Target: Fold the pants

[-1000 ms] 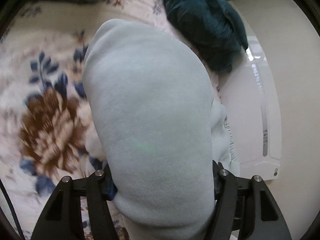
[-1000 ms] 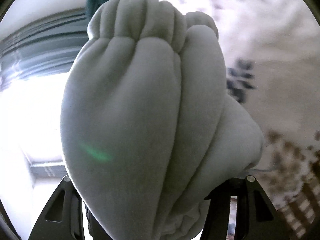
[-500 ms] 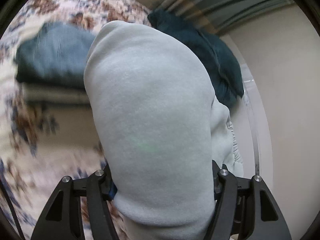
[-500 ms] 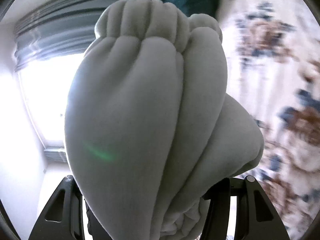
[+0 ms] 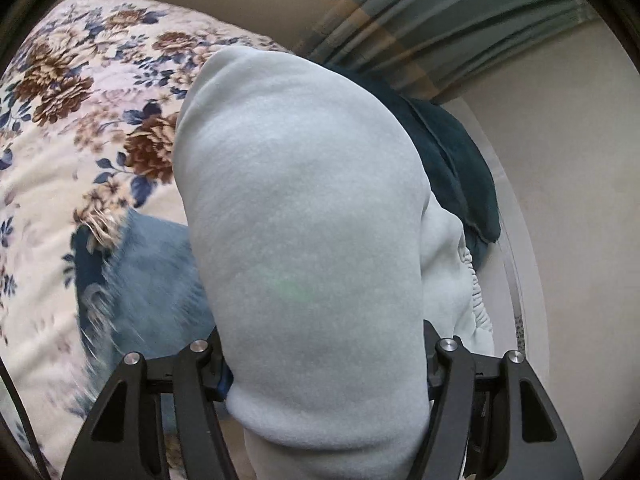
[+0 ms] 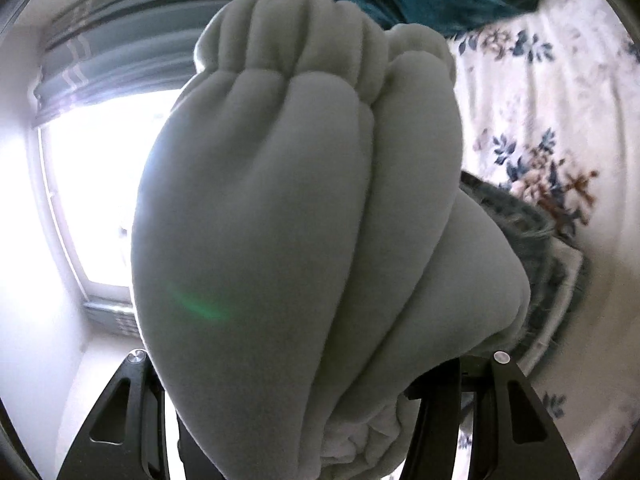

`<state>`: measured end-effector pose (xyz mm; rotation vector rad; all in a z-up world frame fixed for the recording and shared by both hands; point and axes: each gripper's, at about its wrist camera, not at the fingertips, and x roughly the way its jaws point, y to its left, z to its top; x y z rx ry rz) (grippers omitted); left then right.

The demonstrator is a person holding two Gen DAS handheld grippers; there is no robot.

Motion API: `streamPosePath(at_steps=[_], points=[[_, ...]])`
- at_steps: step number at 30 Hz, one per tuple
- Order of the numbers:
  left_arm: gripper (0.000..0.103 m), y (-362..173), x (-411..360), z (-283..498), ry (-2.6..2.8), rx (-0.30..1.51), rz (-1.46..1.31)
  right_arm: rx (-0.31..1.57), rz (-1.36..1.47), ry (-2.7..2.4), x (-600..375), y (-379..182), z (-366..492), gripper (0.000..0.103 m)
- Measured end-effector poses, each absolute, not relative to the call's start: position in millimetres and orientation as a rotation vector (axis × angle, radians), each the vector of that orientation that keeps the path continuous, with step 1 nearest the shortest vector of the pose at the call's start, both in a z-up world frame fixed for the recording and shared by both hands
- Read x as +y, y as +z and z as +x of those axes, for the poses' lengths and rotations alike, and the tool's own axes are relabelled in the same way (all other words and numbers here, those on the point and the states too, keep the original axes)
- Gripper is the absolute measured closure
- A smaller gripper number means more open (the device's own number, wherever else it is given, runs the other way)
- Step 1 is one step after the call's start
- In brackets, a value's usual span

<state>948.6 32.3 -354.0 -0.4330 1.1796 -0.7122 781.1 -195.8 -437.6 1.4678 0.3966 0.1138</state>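
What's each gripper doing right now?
Left gripper: closed on the folded light pants.
Right gripper: closed on the same pants, at the bunched end.

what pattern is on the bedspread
Cream bedspread with brown and navy flowers, clearest in the left wrist view.

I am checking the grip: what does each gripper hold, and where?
Both hold the pale pants: left gripper on a smooth folded bundle, right gripper below the gathered elastic band.

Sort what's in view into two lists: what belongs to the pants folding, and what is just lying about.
Part of the job:
- pale grey fleece pants, bundled
- left gripper, jaws clamped on the bundle
- right gripper, jaws clamped on it too

Lying about:
- dark teal garment
- folded blue denim garment
- floral bedspread
- striped curtain
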Motion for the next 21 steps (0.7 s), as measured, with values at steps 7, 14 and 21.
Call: streamPosePath(at_steps=[7,14,21], points=[[0.04,-441.8,86.4,991.7,-0.655,1.279,-0.486,0.493,1.441,0.062,-156.0,-502.5,823.5,0.044],[0.034,-499.9,111.8,994.7,-0.619,1.297,-0.515,0.552,1.368,0.012,-118.6,-557.6,816.7,0.043],[0.025,-472.6,104.0,985.4,-0.562,1.323,-0.372,0.693,1.374,0.053,-117.5,-547.5,814.4,0.012]])
